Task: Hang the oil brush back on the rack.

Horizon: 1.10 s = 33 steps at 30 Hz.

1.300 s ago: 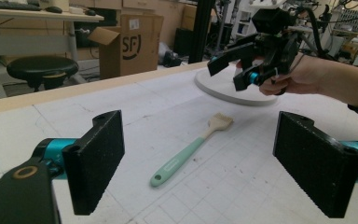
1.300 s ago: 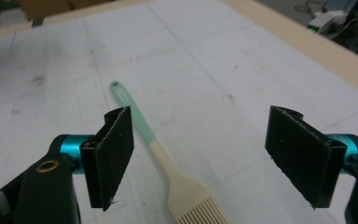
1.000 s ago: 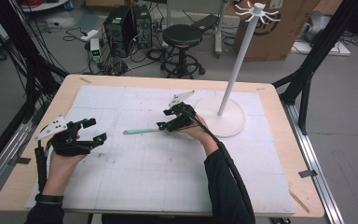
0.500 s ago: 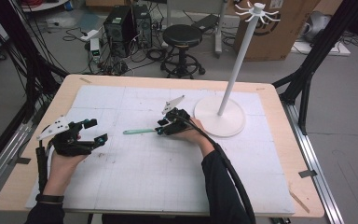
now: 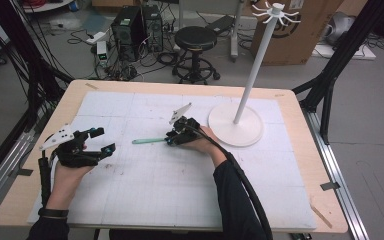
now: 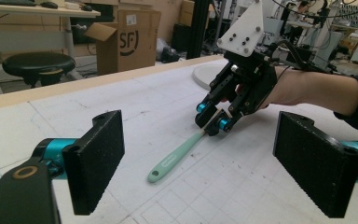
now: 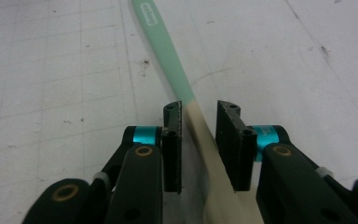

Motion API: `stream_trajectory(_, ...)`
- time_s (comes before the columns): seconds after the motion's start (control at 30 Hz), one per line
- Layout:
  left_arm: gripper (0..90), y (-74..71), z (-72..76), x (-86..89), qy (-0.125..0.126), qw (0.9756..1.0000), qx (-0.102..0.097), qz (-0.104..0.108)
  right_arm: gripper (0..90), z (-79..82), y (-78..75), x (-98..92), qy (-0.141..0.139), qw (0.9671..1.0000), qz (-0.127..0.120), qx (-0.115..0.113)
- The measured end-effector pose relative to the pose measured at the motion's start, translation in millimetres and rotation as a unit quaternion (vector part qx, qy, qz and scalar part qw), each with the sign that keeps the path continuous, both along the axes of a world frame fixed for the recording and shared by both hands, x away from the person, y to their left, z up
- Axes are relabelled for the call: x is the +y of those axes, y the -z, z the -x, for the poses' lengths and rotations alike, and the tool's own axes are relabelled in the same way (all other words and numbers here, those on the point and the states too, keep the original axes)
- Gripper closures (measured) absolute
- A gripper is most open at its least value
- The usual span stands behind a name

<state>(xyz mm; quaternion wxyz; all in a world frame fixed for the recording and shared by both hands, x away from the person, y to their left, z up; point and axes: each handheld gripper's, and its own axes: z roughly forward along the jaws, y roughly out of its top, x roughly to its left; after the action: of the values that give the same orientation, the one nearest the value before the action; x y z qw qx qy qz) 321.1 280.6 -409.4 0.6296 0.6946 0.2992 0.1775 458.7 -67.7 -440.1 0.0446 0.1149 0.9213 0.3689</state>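
Gridded table (image 5: 130,200): right tool (image 7: 198,122) straddles toothbrush (image 7: 168,51), seemingly unclenched; left tool (image 6: 205,172) spread wide, empty.

A lab or workshop: computer towers (image 5: 139,27) and tangled cables (image 5: 130,70) on grey floor at upper left, black stool (image 5: 195,40) top centre, cardboard boxes (image 5: 300,35) upper right, black frame struts (image 5: 337,60) beside the table (image 5: 300,165).

Right gripper (image 7: 198,126) jaws straddle cream neck of toothbrush (image 7: 177,74), slight gaps either side; mint-green handle stretches away over gridded white mat (image 7: 56,65).
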Motion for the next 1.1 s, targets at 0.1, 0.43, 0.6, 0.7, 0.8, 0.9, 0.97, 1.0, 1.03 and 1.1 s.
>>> stream_trajectory(0.1, 17.0, -0.3, 0.5, 0.0, -0.001, 1.0, 0.0, 0.001, 76.8, -0.6, 0.6, -0.3, 0.003, 1.0, -0.003, 0.001)
stream_trajectory(0.43, 17.0, 0.0, 0.1, -0.2, 0.0, 1.0, -0.001, -0.003, 81.3, 4.7, -2.8, 4.2, -0.013, 0.9993, 0.022, -0.028)
stream_trajectory(0.6, 17.0, 0.1, -0.1, 0.3, -0.003, 1.0, 0.0, 0.0, 82.9, 6.0, -3.8, 5.6, -0.015, 0.9989, 0.028, -0.033)
stream_trajectory(0.7, 17.0, 0.1, 0.1, 0.1, -0.002, 1.0, 0.001, -0.001, 83.2, 6.4, -4.0, 5.8, -0.015, 0.9989, 0.029, -0.033)
stream_trajectory(0.8, 17.0, -0.1, 0.3, 0.1, -0.002, 1.0, 0.0, -0.001, 83.2, 6.5, -4.0, 6.0, -0.013, 0.9989, 0.029, -0.034)
stream_trajectory(0.9, 17.1, -0.1, 0.2, 0.2, -0.002, 1.0, 0.0, -0.001, 82.7, 5.9, -4.0, 5.6, -0.006, 0.9992, 0.027, -0.029)
stream_trajectory(0.97, 17.0, 0.1, 0.0, -0.2, -0.002, 1.0, 0.001, -0.002, 82.6, 5.5, -3.6, 4.9, -0.003, 0.9995, 0.024, -0.02)
stream_trajectory(1.0, 17.0, 0.1, 0.0, -0.3, -0.002, 1.0, 0.0, -0.003, 82.7, 6.0, -3.6, 5.1, -0.002, 0.9995, 0.025, -0.019)
stream_trajectory(1.03, 17.1, 0.1, 0.0, -0.3, -0.002, 1.0, 0.0, -0.003, 82.7, 6.1, -3.8, 5.3, -0.004, 0.9995, 0.025, -0.021)
stream_trajectory(1.1, 17.1, 0.1, 0.1, -0.1, -0.002, 1.0, 0.001, -0.002, 83.0, 6.2, -3.7, 5.5, -0.004, 0.9994, 0.025, -0.025)
